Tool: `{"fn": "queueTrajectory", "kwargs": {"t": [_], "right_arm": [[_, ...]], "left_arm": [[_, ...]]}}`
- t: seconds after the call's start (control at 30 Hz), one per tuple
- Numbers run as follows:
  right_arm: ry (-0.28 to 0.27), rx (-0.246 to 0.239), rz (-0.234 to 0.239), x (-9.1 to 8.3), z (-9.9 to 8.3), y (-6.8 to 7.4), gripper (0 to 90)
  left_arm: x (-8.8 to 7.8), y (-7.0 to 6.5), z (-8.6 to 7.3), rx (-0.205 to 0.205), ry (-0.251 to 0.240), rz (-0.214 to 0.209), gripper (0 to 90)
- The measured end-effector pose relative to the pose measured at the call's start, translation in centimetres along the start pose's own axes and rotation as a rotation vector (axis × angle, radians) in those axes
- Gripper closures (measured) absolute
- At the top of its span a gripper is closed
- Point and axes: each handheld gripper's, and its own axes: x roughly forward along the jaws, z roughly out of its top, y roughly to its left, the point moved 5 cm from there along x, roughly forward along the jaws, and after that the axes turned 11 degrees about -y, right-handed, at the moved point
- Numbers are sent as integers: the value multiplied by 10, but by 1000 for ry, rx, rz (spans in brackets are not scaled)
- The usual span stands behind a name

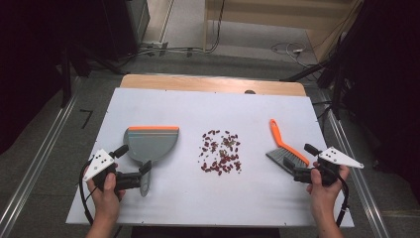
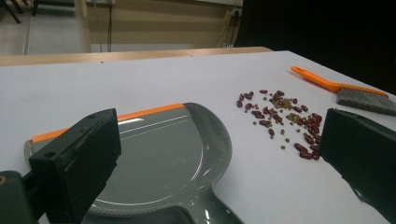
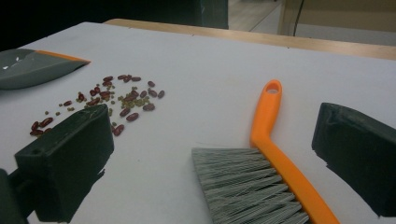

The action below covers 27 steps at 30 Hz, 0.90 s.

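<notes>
Two hands come in from the near edge of the white worktop (image 1: 208, 198), each carrying a claw. The left claw (image 1: 141, 174) stands wide, its jaws set either side of the grey handle of the dustpan (image 1: 150, 144) with nothing pressed between them; in the left gripper view the dustpan (image 2: 163, 158) lies flat just ahead of the jaws, its handle running down toward the camera. The right claw (image 1: 292, 171) is also spread wide and grips nothing; it sits at the near end of the brush (image 1: 285, 148), and in the right gripper view the grey bristles and orange handle of the brush (image 3: 266, 172) lie between the two jaws without either pad touching them.

Farther in, the dustpan rests on the left half of the worktop with its orange lip pointing away from the person. Between dustpan and brush, near the middle, lies a loose scatter of beans (image 1: 221, 152), dark red ones mixed with small greenish ones, apart from both tools. The brush handle angles away up the worktop. Beyond the far wooden edge, cables (image 1: 168, 48) trail over the floor.
</notes>
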Motion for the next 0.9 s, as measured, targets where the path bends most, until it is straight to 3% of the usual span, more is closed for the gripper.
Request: {"fn": "queueTrajectory", "kwargs": {"t": [0.33,0.43,0.53,0.63,0.9], "right_arm": [[3,-3,2,-2,3,2,0],[-3,-1,3,-4,9,3,0],[-10,-2,-30,-7,17,2,0],[-22,19,-16,-8,24,2,0],[41,19,-12,7,46,2,0]], "left_arm": [[1,-3,0,8,1,-11,0],[1,-4,-1,19,3,2,0],[2,-7,1,37,0,1,0],[1,-9,1,48,0,-2,0],[-1,-6,2,49,-8,8,0]]}}
